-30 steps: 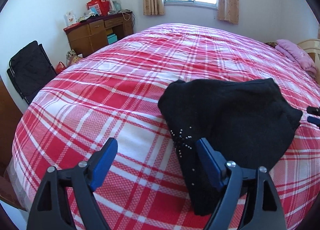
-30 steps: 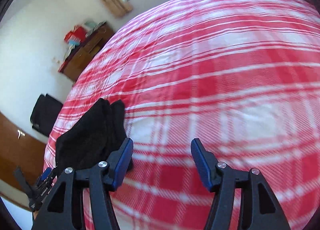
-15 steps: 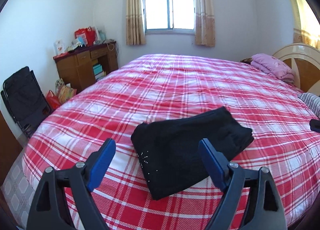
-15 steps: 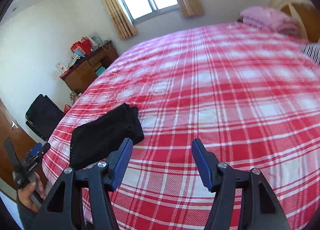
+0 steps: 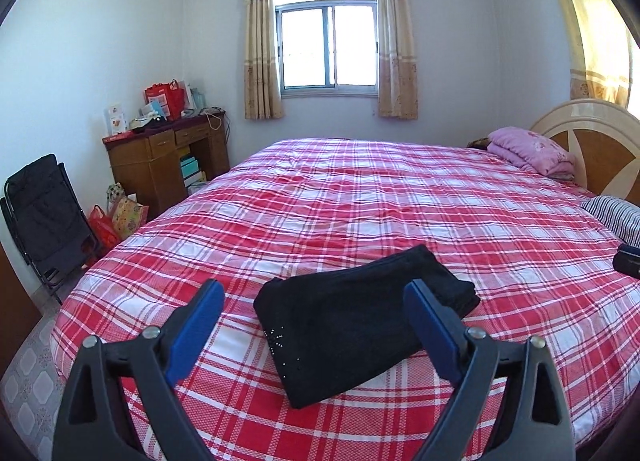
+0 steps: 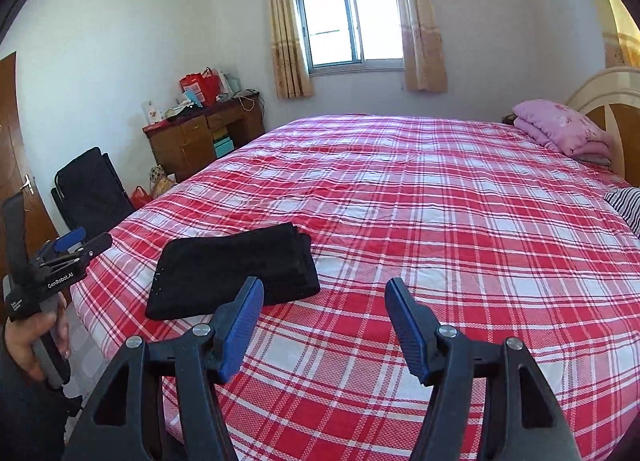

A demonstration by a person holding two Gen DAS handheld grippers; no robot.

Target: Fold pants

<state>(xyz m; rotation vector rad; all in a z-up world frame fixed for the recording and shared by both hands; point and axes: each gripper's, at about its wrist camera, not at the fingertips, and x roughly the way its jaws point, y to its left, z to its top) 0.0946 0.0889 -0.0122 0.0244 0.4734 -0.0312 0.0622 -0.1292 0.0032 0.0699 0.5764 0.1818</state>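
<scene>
The black pants lie folded in a compact rectangle on the red plaid bed, near its front left corner, with small studs at one corner. My left gripper hovers above and short of them; its jaws are opening and nothing is between them. In the right wrist view the pants sit to the left of my right gripper, which is open and empty over bare bedcover. A hand holds the left gripper at the far left of that view, off the bed's edge.
A folded pink blanket and a striped pillow lie by the headboard on the right. A wooden desk with bags, a black folding chair and floor bags stand left of the bed. A brown door is at far left.
Both grippers have risen and drawn back from the pants, tilting up so the room and window show. The left jaws stand slightly wider. The pants stay folded on the bed.
</scene>
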